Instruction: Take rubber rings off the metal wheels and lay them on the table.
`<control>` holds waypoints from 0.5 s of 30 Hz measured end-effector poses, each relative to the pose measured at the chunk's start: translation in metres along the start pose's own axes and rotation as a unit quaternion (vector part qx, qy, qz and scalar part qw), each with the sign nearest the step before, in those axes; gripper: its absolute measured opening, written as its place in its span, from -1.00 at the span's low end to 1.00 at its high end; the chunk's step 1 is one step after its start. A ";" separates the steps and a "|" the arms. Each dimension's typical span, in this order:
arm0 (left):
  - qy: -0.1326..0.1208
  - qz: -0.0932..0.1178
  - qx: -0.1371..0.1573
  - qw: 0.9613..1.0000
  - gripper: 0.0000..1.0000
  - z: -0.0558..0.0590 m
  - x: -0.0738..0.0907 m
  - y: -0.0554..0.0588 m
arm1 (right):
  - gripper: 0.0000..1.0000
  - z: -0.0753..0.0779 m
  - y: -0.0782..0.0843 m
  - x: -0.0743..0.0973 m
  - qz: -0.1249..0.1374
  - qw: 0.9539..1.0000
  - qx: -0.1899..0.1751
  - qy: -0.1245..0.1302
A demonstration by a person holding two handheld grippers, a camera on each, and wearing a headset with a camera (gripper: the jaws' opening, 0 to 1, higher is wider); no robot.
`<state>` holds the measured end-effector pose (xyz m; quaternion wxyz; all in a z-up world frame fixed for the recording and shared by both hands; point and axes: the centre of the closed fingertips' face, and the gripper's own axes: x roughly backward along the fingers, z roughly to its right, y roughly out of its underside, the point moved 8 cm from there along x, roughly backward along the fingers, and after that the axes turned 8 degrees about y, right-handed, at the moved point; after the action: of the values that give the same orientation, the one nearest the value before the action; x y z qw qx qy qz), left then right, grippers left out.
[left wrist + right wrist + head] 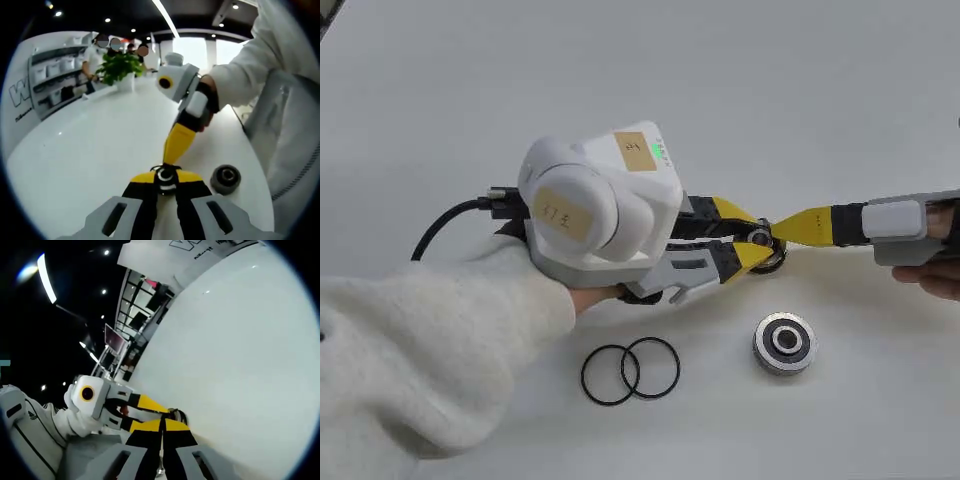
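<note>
Roughly halfway, I'd guess. Two rubber rings (630, 370) are already off and lying overlapped on the table (800, 90), at about 7 o'clock from the clamped metal wheel (772, 262). The left gripper (750, 245) is closed on that wheel. The right gripper (782, 230) comes in from 3 o'clock with its jaws pressed together; can't tell if it's pinching a ring. A second wheel (785, 343) sits at 6 o'clock, probably next.
</note>
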<state>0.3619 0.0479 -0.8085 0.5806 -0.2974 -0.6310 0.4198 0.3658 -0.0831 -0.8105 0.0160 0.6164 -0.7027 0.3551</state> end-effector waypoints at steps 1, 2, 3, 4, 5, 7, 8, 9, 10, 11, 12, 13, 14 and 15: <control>0.000 0.000 0.000 1.000 -0.73 0.000 0.000 0.000 | -1.00 -0.001 0.000 0.000 0.000 1.000 0.002 0.000; -0.001 0.001 0.000 1.000 -0.73 0.000 0.000 0.000 | -1.00 -0.001 0.000 -0.001 0.000 1.000 0.003 0.000; -0.001 0.002 0.001 1.000 -0.73 0.000 0.000 0.000 | -1.00 -0.001 0.000 -0.001 -0.001 1.000 0.005 0.000; -0.001 0.003 0.001 1.000 -0.73 0.000 0.000 0.000 | -1.00 -0.002 0.000 -0.001 -0.001 1.000 0.004 -0.001; -0.001 0.003 0.000 1.000 -0.73 0.000 0.000 0.000 | -1.00 -0.002 0.001 -0.001 -0.001 1.000 0.004 -0.002; -0.001 0.003 0.000 1.000 -0.73 0.000 0.000 0.000 | -1.00 -0.003 0.001 -0.001 0.000 1.000 0.006 -0.002; -0.001 0.003 0.000 1.000 -0.73 0.000 0.000 0.000 | -1.00 -0.003 0.001 -0.001 0.000 1.000 0.006 -0.004; -0.001 0.003 0.000 1.000 -0.73 0.000 0.000 0.000 | -1.00 -0.004 0.000 -0.001 0.001 1.000 0.007 -0.005; -0.001 0.003 0.000 1.000 -0.73 0.000 0.000 0.001 | -1.00 -0.005 0.000 -0.001 0.000 1.000 0.008 -0.008; -0.001 0.003 0.000 1.000 -0.73 0.000 0.000 0.001 | -1.00 -0.006 0.000 -0.001 0.000 1.000 0.009 -0.011; -0.001 0.004 -0.001 1.000 -0.73 0.000 0.000 0.001 | -1.00 -0.008 0.001 -0.002 -0.001 1.000 0.014 -0.020; -0.001 0.006 -0.002 1.000 -0.73 0.000 0.000 0.001 | -1.00 -0.008 0.001 -0.002 0.001 1.000 0.014 -0.018; -0.001 0.007 -0.002 1.000 -0.73 0.000 0.000 0.001 | -1.00 -0.008 0.000 -0.003 0.000 1.000 0.017 -0.017; -0.002 0.008 0.000 1.000 -0.73 0.000 0.000 0.001 | -1.00 -0.008 0.000 -0.003 0.001 1.000 0.017 -0.018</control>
<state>0.3614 0.0484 -0.8097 0.5762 -0.3020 -0.6296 0.4248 0.3630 -0.0765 -0.8057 -0.0073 0.6223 -0.6969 0.3563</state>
